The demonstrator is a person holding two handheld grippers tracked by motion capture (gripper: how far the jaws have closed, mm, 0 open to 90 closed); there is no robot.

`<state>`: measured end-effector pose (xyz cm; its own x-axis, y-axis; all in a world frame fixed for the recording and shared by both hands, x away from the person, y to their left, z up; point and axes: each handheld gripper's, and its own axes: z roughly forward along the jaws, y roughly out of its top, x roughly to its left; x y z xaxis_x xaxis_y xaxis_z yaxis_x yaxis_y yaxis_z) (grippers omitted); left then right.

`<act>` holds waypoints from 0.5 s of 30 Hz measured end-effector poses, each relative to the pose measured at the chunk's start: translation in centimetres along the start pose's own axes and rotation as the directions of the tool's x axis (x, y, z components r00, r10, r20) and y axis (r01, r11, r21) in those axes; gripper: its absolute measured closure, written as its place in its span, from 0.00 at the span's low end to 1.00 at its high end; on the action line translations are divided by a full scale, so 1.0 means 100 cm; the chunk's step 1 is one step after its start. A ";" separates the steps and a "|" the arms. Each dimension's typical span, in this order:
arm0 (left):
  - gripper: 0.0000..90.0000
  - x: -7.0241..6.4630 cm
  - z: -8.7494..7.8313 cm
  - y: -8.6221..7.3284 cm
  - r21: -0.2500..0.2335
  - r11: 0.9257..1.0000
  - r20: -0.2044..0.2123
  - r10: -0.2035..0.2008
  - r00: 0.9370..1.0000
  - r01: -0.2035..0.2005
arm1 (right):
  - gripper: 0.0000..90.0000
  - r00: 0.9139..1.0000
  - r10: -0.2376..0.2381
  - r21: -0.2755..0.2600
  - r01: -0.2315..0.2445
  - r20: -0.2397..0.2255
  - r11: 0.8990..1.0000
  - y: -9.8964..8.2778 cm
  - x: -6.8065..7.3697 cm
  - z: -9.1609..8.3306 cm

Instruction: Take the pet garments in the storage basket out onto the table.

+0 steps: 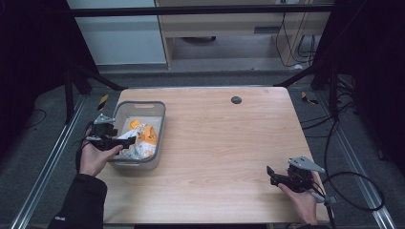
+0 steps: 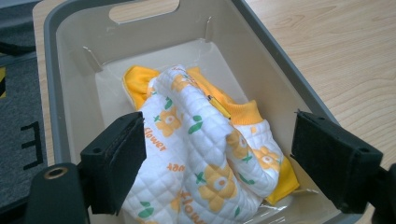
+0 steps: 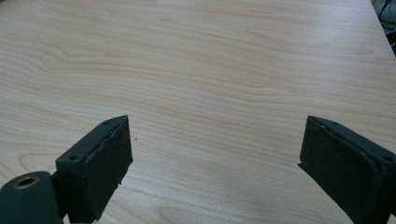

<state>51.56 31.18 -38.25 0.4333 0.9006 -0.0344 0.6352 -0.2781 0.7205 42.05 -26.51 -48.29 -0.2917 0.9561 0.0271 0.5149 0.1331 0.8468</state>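
A grey plastic bin [image 1: 161, 125] [image 2: 70, 88] stands at the table's left side. Inside it lies a crumpled white quilted garment with orange flowers and orange trim [image 1: 138, 138] [image 2: 201, 144]. My left gripper [image 1: 125, 141] [image 2: 217, 161] hangs over the bin's near-left rim, open, its jaws either side of the garment and above it. My right gripper [image 1: 270, 174] [image 3: 212, 163] is open near the table's front right corner, low over bare wood, with nothing between its jaws.
A wooden table [image 1: 219, 138] [image 3: 210, 70] spreads between the two hands. A small dark round cap [image 1: 236, 99] sits near its far edge. Cables [image 1: 356, 191] trail off the right side. Dark frame legs and a floor rail flank the table.
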 end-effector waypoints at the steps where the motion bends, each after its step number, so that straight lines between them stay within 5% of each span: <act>1: 0.19 0.000 0.001 0.001 0.004 1.000 -0.001 0.004 1.000 -0.004 | 0.10 1.000 -0.001 0.000 0.001 0.000 1.000 0.000 0.000 0.000; 15: 0.19 0.002 0.012 0.002 0.075 0.997 -0.002 0.016 1.000 -0.016 | 0.10 1.000 0.005 0.005 -0.005 -0.006 1.000 0.000 0.000 0.000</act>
<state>52.59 30.92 -38.94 0.4423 0.8966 -0.0209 0.6745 -0.3171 0.6667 42.05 -26.47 -48.27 -0.2936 0.9553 0.0348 0.5204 0.1292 0.8441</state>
